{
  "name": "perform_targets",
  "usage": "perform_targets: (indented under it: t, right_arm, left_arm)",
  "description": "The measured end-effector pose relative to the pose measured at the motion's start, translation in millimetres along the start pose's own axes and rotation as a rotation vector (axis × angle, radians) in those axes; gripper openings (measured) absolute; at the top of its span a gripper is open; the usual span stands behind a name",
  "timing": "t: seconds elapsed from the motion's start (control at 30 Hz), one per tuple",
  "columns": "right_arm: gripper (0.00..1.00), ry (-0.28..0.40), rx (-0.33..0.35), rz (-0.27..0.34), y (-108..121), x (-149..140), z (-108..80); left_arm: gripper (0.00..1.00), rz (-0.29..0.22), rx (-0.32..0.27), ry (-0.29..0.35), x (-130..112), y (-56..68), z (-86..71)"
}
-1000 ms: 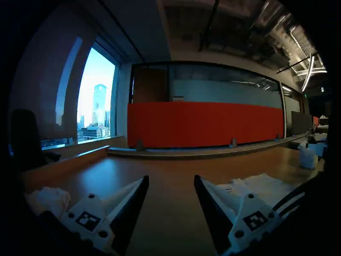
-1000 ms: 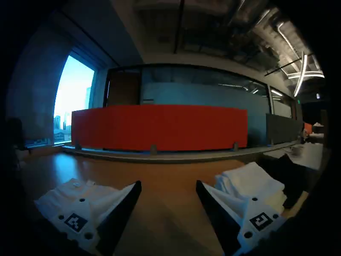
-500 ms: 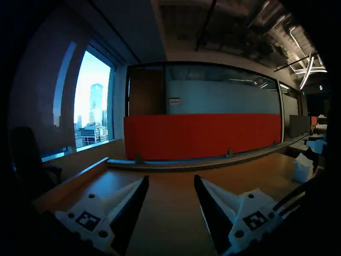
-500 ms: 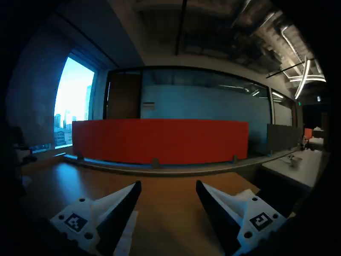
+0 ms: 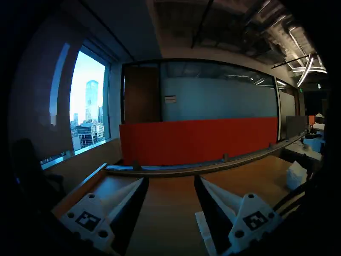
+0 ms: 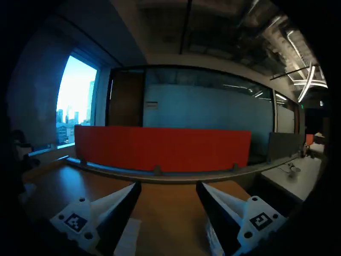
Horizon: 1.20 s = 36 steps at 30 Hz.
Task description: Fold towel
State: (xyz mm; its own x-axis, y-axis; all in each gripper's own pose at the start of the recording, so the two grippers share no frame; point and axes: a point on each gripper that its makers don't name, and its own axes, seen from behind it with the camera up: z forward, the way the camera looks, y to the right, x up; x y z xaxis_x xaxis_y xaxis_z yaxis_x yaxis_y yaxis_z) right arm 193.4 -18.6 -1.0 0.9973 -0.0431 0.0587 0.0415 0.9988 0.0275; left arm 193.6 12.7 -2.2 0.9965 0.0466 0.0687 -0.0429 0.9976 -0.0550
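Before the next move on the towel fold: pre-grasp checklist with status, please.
1. Left gripper fingers apart, nothing between them: ok.
2. Right gripper fingers apart, nothing between them: ok.
3. Towel in sight: a white edge shows low by the fingers in the left gripper view and the right gripper view; most of it is out of frame: not ok.
4. Towel corners and how it lies: cannot tell.
5. Aim: both cameras look level at the red divider, not down at the table: not ok.
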Motion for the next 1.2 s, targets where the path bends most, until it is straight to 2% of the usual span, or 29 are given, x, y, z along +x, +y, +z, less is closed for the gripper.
perform_targets:
  t: [0.17, 0.4, 0.57, 0.77, 0.97, 1.2]
  right_arm:
    - [0.99, -0.027, 0.065, -0.026, -11.2, 5.7, -3.2]
    - [1.00, -0.090, 0.199, -0.078, -38.2, 8.0, -10.9]
    - [1.00, -0.137, 0.308, -0.111, -60.3, 7.9, -17.3]
    - [1.00, -0.180, 0.413, -0.161, -84.0, 3.7, -25.2]
    - [1.00, -0.220, 0.493, -0.205, -103.6, -2.7, -30.7]
    - [1.00, -0.258, 0.531, -0.230, -113.6, -22.2, -34.7]
  left_arm:
    - [0.78, 0.010, -0.058, -0.047, 2.9, 11.5, 0.1]
    - [0.78, 0.039, -0.206, -0.121, 1.0, 40.2, -5.5]
    - [0.78, 0.071, -0.314, -0.175, -8.6, 60.5, -12.6]
    - [0.78, 0.112, -0.408, -0.230, -24.7, 79.1, -20.6]
    - [0.78, 0.133, -0.477, -0.272, -38.3, 92.2, -28.1]
    - [0.78, 0.146, -0.504, -0.306, -57.6, 99.5, -31.9]
